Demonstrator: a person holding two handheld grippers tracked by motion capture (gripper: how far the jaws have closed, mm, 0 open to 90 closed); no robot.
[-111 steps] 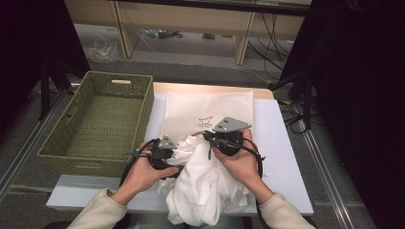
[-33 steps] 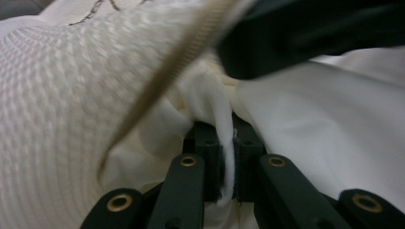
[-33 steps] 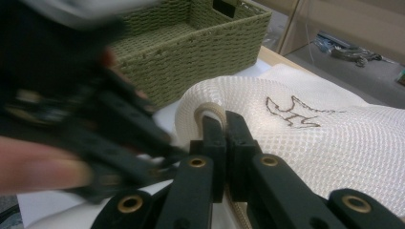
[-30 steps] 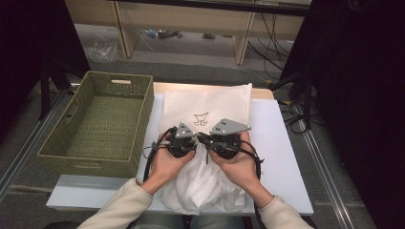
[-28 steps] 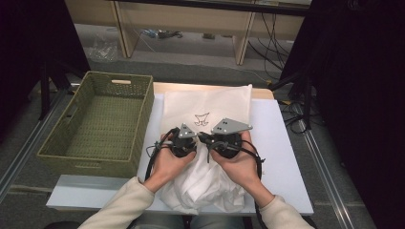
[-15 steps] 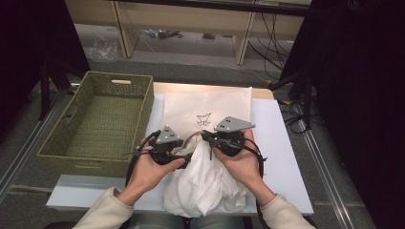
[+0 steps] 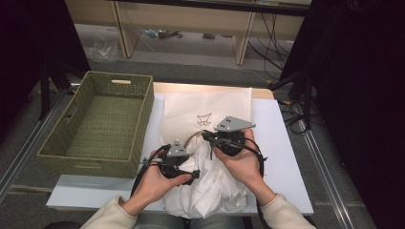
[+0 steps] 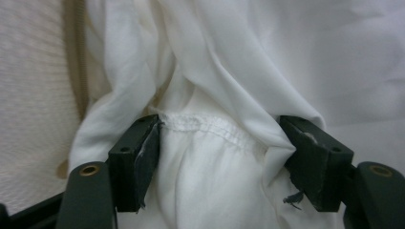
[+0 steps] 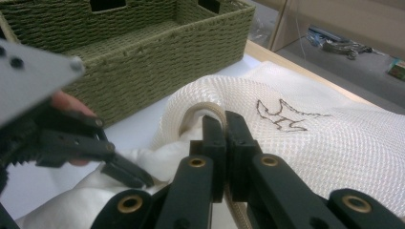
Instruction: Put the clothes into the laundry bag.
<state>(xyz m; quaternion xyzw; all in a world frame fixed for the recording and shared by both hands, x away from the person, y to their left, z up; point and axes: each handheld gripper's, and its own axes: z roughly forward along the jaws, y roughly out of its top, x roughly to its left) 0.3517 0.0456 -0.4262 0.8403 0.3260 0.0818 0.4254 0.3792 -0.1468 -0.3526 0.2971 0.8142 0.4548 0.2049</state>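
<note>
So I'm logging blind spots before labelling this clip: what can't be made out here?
- High view: the near end of the crumpled white cloth, cut off past the table edge and covered by both hands.
- Right gripper view: the beige bag strap below the right gripper, hidden by its jaws.
- Left gripper view: the hem of the cloth beyond the left gripper, lost in folds.

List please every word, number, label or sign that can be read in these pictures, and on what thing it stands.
No readable word or number anywhere.
The cream mesh fabric bag bears one sign, a black outline drawing, with no letters in it.
The green woven rectangular basket and the white crumpled cloth carry no text.
</note>
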